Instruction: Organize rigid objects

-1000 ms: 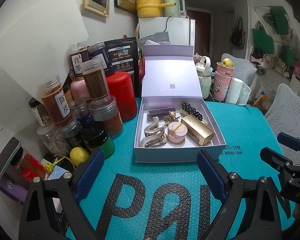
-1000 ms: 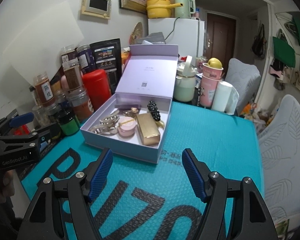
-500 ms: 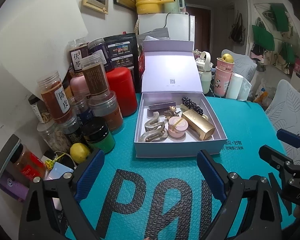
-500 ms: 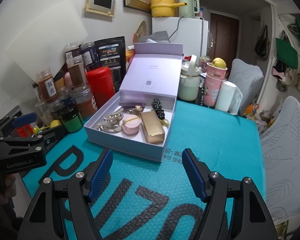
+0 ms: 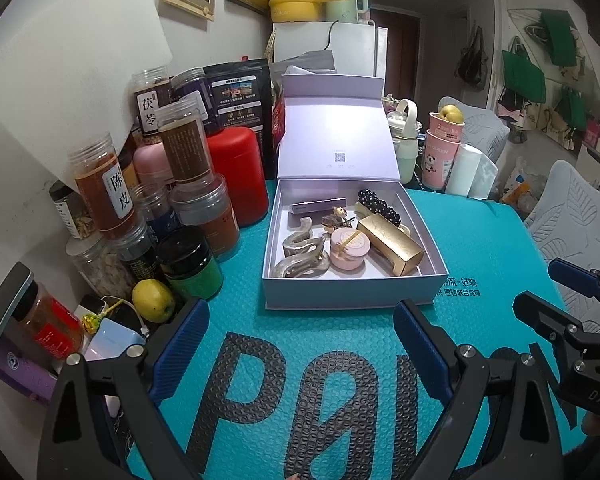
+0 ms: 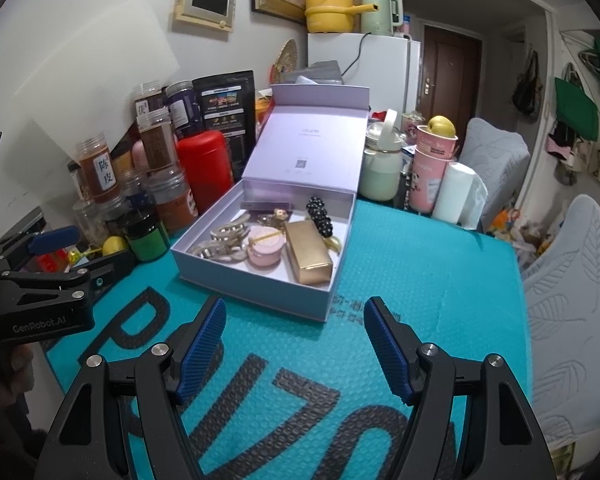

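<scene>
A lilac gift box [image 5: 352,294] [image 6: 236,280] stands on the teal mat with its lid up. Inside lie a gold rectangular box [image 5: 392,242] [image 6: 308,258], a round pink tin [image 5: 349,250] [image 6: 265,249], silver hair claws [image 5: 302,254] [image 6: 224,242], a black beaded clip [image 5: 379,206] [image 6: 320,216] and a dark slim case [image 5: 320,206]. My left gripper [image 5: 300,332] hovers open just in front of the box, nothing between its blue pads. My right gripper [image 6: 296,334] is likewise open and empty, near the box's front right corner.
Jars, a red canister [image 5: 240,176], a green-lidded jar [image 5: 190,264] and a lemon [image 5: 153,300] crowd the left side. Pink cups [image 5: 442,152], a white kettle [image 6: 382,168] and a paper roll [image 6: 454,192] stand behind. Bare teal mat [image 6: 420,280] stretches to the right of the box.
The view has drifted slightly, so the box sits a little farther up in both frames. Both grippers stay open and empty; nothing in the box has moved.
</scene>
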Demonstrator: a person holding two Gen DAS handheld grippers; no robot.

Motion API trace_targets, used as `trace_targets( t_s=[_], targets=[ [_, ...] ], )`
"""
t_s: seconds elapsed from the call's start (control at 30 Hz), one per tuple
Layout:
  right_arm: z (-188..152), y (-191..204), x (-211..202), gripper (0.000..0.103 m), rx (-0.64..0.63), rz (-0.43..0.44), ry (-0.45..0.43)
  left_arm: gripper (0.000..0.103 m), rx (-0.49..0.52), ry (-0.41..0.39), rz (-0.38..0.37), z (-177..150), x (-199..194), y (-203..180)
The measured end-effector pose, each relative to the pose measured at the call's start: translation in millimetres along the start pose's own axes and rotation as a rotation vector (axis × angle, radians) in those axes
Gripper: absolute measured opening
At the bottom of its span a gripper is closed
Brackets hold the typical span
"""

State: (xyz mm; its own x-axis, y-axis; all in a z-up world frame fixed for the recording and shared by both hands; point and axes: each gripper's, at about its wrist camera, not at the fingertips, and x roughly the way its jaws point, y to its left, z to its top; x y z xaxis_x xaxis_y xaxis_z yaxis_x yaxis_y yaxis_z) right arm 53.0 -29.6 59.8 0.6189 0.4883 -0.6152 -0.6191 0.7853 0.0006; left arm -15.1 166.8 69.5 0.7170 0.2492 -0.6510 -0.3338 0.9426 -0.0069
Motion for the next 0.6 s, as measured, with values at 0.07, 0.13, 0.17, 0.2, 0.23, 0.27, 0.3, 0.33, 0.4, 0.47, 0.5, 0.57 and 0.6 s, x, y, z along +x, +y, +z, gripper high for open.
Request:
trace_targets(
  t_s=[0.07, 0.13, 0.17, 0.2, 0.23, 0.27, 0.3, 0.33, 0.4, 0.47, 0.5, 0.57, 0.6],
  targets=[
    [-0.3, 0.0, 0.6, 0.072, -0.002, 0.003, 0.003, 0.095, 0.001, 0.003, 0.007, -0.2, 0.4, -0.1],
    [-0.4, 0.0, 0.8, 0.072, -0.002, 0.003, 0.005, 0.095, 0.000, 0.004, 0.008, 0.1, 0.4, -0.3],
    [-0.6, -0.1, 0.9, 0.072, -0.002, 0.004, 0.006, 0.095, 0.000, 0.003, 0.009, 0.4, 0.7, 0.0],
    [-0.7, 0.0, 0.9, 0.072, -0.002, 0.005, 0.006, 0.095, 0.000, 0.003, 0.010, 0.6, 0.7, -0.1],
    [-0.7, 0.2, 1.1, 0.072, -0.002, 0.005, 0.006, 0.095, 0.001, 0.004, 0.011, 0.6, 0.6, -0.3],
    [-0.9, -0.2, 1.0, 0.072, -0.002, 0.006, 0.006, 0.095, 0.001, 0.004, 0.011, 0.5, 0.4, -0.4],
    [-0.8, 0.1, 1.1, 0.072, -0.002, 0.006, 0.006, 0.095, 0.000, 0.004, 0.010, 0.4, 0.4, -0.4],
    [-0.7, -0.1, 1.5, 0.072, -0.003, 0.007, 0.006, 0.095, -0.003, 0.005, 0.010, 0.3, 0.4, -0.3],
    [-1.0, -0.5, 2.3, 0.072, -0.003, 0.007, 0.008, 0.095, -0.005, 0.009, 0.011, 0.3, 0.8, -0.1],
    [-1.2, -1.7, 2.6, 0.072, -0.002, 0.007, 0.009, 0.095, -0.005, 0.011, 0.018, 0.3, 1.0, -0.5],
    [-1.3, -2.1, 2.5, 0.072, -0.002, 0.006, 0.009, 0.095, -0.004, 0.012, 0.022, 0.5, 1.4, -0.9],
    [-1.5, -2.8, 2.5, 0.072, -0.001, 0.007, 0.011, 0.095, -0.005, 0.018, 0.031, 0.5, 1.8, -1.2],
    [-1.8, -3.6, 3.0, 0.072, 0.001, 0.007, 0.013, 0.095, -0.006, 0.023, 0.034, 0.4, 1.9, -1.4]
  ],
)
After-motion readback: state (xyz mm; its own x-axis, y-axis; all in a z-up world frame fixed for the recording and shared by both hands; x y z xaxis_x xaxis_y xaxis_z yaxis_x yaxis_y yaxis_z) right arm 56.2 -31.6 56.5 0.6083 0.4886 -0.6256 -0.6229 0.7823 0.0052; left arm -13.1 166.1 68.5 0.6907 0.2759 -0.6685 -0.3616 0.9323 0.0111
